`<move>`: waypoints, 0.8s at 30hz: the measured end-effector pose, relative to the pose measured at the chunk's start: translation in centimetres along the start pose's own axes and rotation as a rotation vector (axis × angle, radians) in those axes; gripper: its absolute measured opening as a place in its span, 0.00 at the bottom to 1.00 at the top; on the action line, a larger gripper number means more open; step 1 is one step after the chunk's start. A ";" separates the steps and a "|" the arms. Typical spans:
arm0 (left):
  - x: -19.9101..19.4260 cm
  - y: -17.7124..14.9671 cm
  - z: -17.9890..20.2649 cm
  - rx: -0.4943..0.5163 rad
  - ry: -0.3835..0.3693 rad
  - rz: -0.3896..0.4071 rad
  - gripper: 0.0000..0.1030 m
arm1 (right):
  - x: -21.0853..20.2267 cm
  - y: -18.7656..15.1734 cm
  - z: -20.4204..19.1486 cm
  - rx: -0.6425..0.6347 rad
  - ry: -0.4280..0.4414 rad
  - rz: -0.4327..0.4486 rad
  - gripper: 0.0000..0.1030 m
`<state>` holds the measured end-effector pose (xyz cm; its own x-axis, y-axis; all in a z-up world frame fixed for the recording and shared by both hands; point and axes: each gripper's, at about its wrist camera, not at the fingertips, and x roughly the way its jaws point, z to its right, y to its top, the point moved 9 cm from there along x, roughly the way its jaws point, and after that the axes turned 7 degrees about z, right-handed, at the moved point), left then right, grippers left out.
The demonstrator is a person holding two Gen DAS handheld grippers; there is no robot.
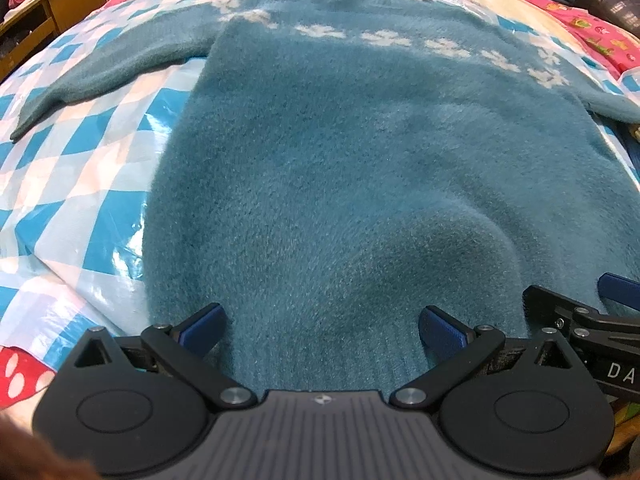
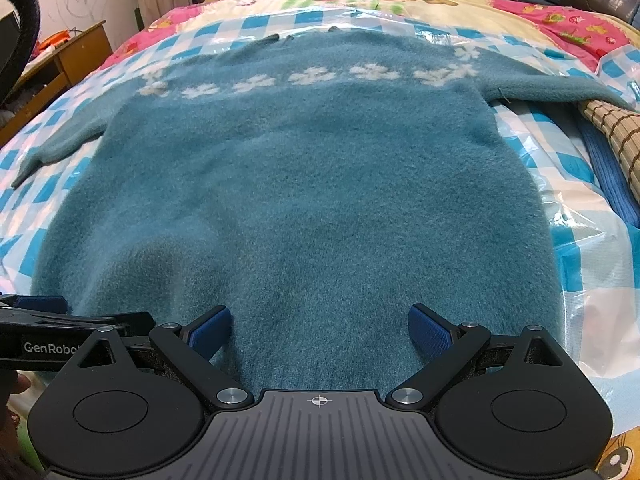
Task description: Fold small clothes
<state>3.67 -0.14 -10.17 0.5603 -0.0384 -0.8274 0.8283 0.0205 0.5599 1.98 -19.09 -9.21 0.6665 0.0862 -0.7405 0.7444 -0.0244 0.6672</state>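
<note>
Since both grippers are parked at the hem with nothing pinched, the risks here are mostly about the grab. From the left wrist view, the left gripper sits at 6 o'clock with its blue pads spread wide, released, straddling the ribbed hem of the teal fuzzy sweater, which lies flat on the blue-and-white checked plastic sheet over the bed. One sleeve trails off toward 10 o'clock, and there's a raised bump in the knit around 4 o'clock, so I'd guess a fold started now would trap that bump as a crease. Part of the right gripper pokes in at 3 o'clock, really close, so the two could knock together. From the right wrist view, the right gripper is likewise spread and holding nothing, over the hem at 6 o'clock, with the row of white flowers up at 12. That sheet looks slick and crinkly, so a pinch that goes too deep might snag plastic along with the knit, or catch just the top layer. The other sleeve at 2 o'clock lies partly over a brown checked cloth, which might drag along.
</note>
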 end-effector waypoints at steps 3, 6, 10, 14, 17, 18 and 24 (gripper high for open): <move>-0.1 0.1 -0.2 -0.001 0.003 0.004 1.00 | 0.0 0.1 0.0 -0.001 0.001 0.004 0.94; -0.2 0.3 -0.3 0.007 0.011 0.009 1.00 | -0.2 0.2 0.0 0.001 0.004 0.014 0.94; -0.5 0.5 -0.4 0.011 0.016 0.026 1.00 | -0.3 0.4 -0.1 0.003 0.005 0.026 0.94; -0.6 0.5 -0.4 0.011 0.017 0.028 1.00 | -0.5 0.5 -0.1 0.003 0.007 0.034 0.94; -0.8 0.5 -0.3 0.013 0.012 0.032 1.00 | -0.6 0.7 -0.1 0.007 0.012 0.045 0.93; -0.8 0.6 -0.3 0.014 0.012 0.033 1.00 | -0.7 0.7 -0.1 0.008 0.012 0.048 0.93; -1.0 0.7 0.0 0.022 0.004 0.036 1.00 | -0.8 0.8 -0.3 0.006 0.019 0.052 0.93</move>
<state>3.71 -0.05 -8.94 0.5894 -0.0337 -0.8071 0.8076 -0.0003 0.5898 2.06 -18.88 -8.07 0.7036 0.1030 -0.7031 0.7090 -0.0354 0.7043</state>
